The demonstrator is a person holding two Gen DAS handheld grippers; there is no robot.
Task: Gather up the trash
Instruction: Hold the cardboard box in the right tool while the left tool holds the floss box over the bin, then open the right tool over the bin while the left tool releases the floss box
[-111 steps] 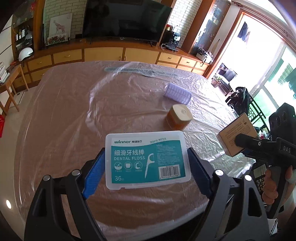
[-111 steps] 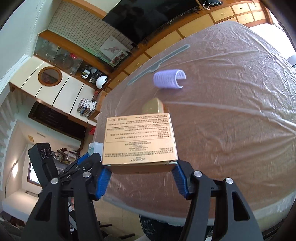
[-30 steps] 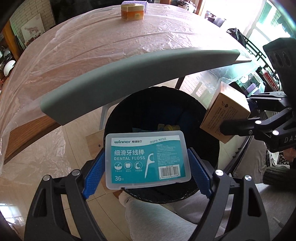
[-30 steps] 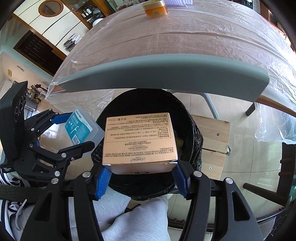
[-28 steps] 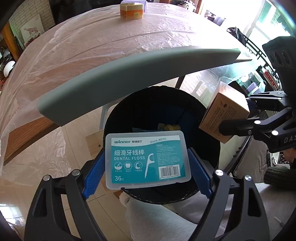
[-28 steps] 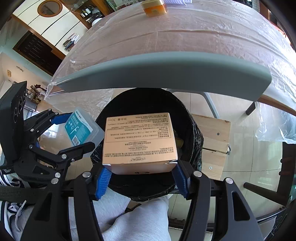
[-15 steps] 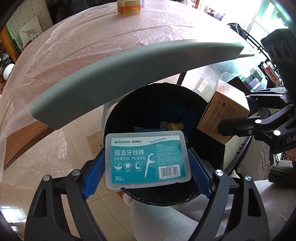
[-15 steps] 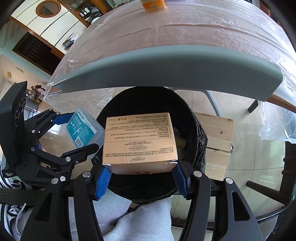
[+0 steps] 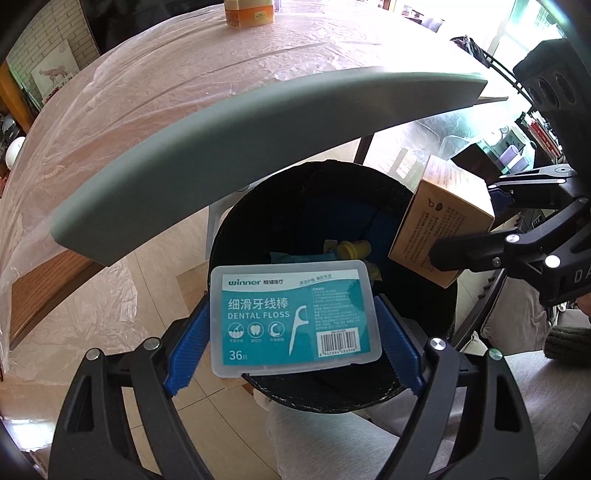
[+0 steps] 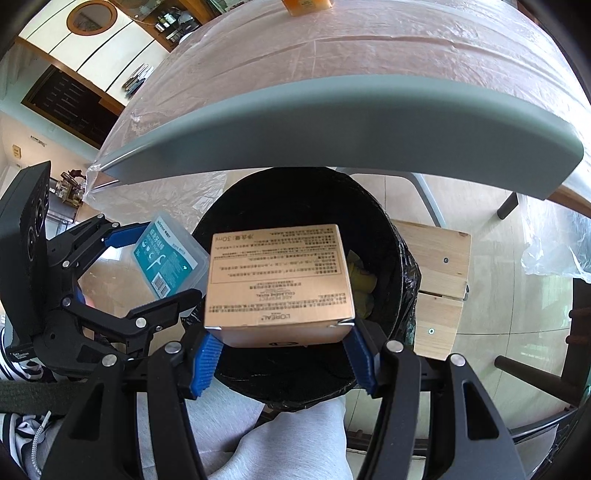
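My left gripper (image 9: 293, 345) is shut on a clear plastic dental floss box (image 9: 293, 315) with a teal label. It hangs over the near rim of a round bin (image 9: 295, 206) lined with a black bag. My right gripper (image 10: 282, 349) is shut on a gold cardboard box (image 10: 279, 275), held above the same bin (image 10: 306, 192). Each view shows the other gripper at the side: the gold box (image 9: 437, 229) at the right, the floss box (image 10: 168, 264) at the left. Yellow and blue scraps (image 9: 349, 249) lie at the bottom of the bin.
The bin stands under the grey edge of the table (image 9: 229, 147), which is covered with clear plastic sheet. An orange jar (image 9: 249, 13) stands far back on it. A wooden stool (image 10: 439, 273) is beside the bin. A person's grey trouser leg (image 10: 291, 439) lies in front.
Both grippers have kept their hold and hardly moved. The bin sits a little more fully under the two boxes than a second ago.
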